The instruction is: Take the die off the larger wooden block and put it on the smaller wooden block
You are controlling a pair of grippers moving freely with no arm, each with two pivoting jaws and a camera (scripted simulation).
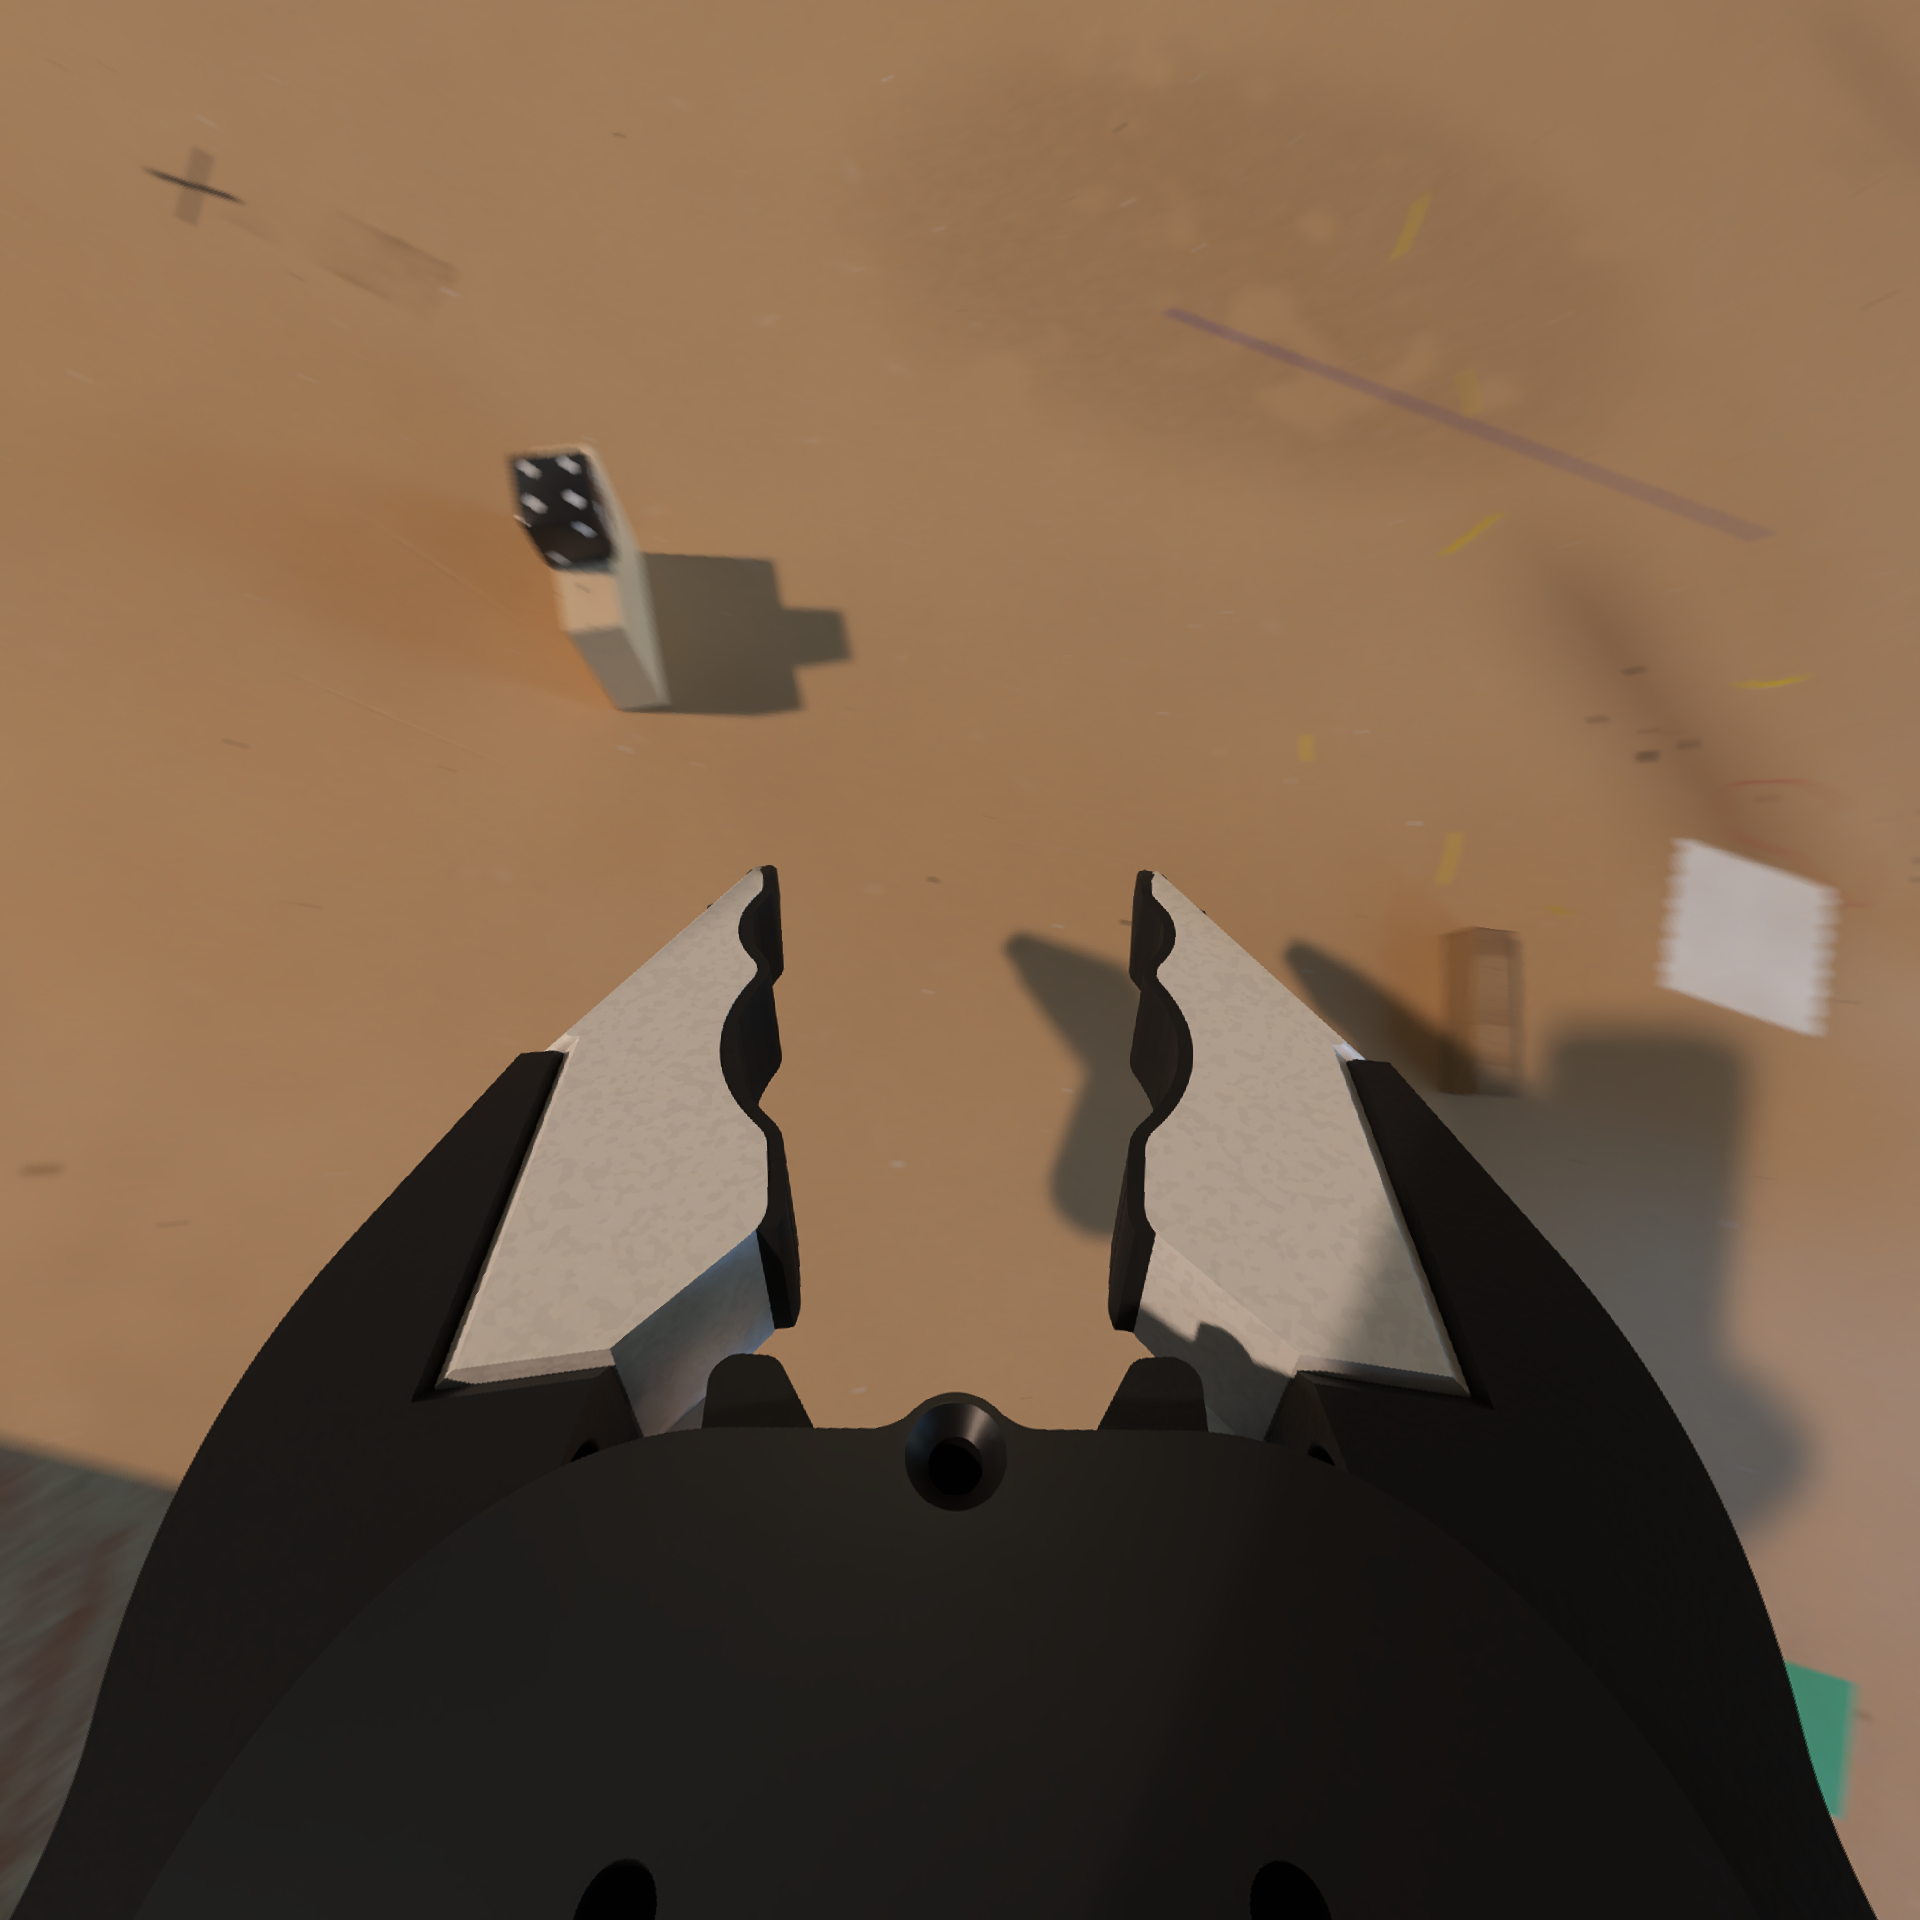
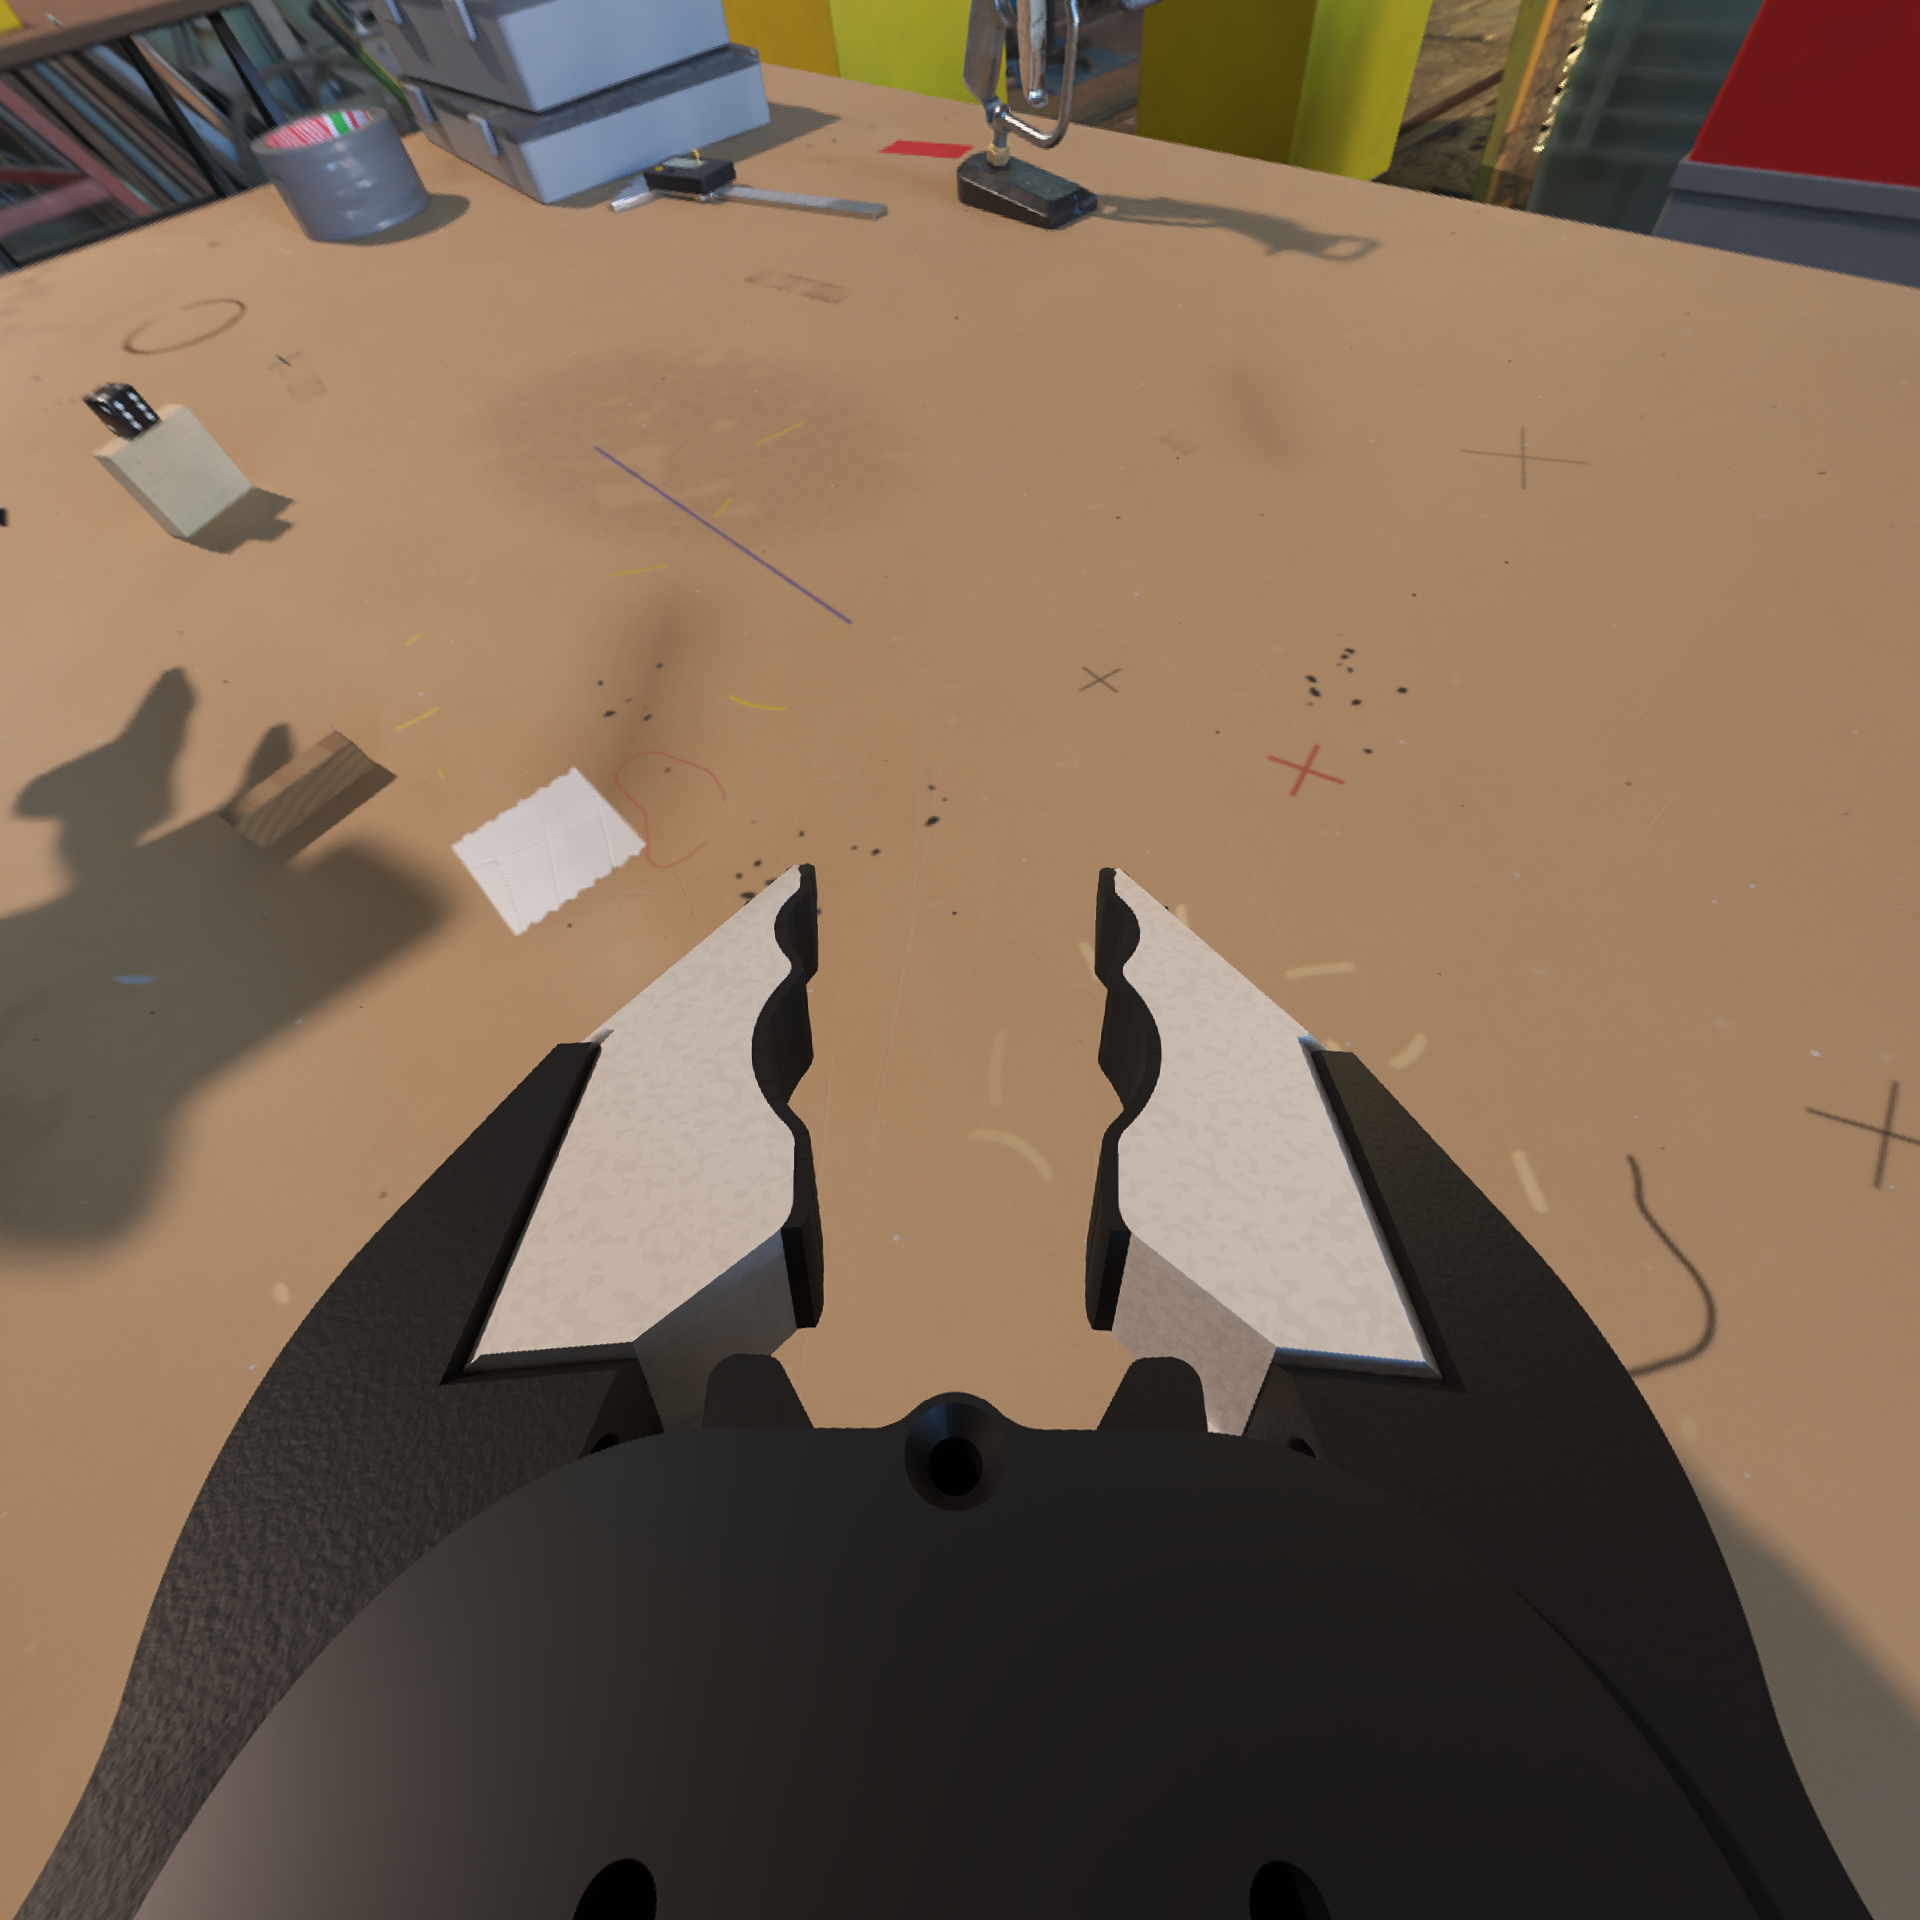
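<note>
A black die with white pips (image 1: 566, 509) sits on top of the larger pale wooden block (image 1: 613, 623), up and to the left of my left gripper (image 1: 954, 875), which is open and empty above the table. The smaller brown wooden block (image 1: 1484, 1008) lies to the right of that gripper. In the right wrist view the die (image 2: 125, 407) on the pale block (image 2: 179, 470) is at the far left, and the brown block (image 2: 307, 795) lies nearer at left. My right gripper (image 2: 956, 875) is open and empty, well to the right of both blocks.
A white paper scrap (image 2: 545, 847) lies beside the brown block, also in the left wrist view (image 1: 1745, 935). At the table's back stand a tape roll (image 2: 343, 171), grey cases (image 2: 582, 94), a caliper (image 2: 748, 192) and a clamp stand (image 2: 1023, 187). A green patch (image 1: 1829, 1756) shows at lower right.
</note>
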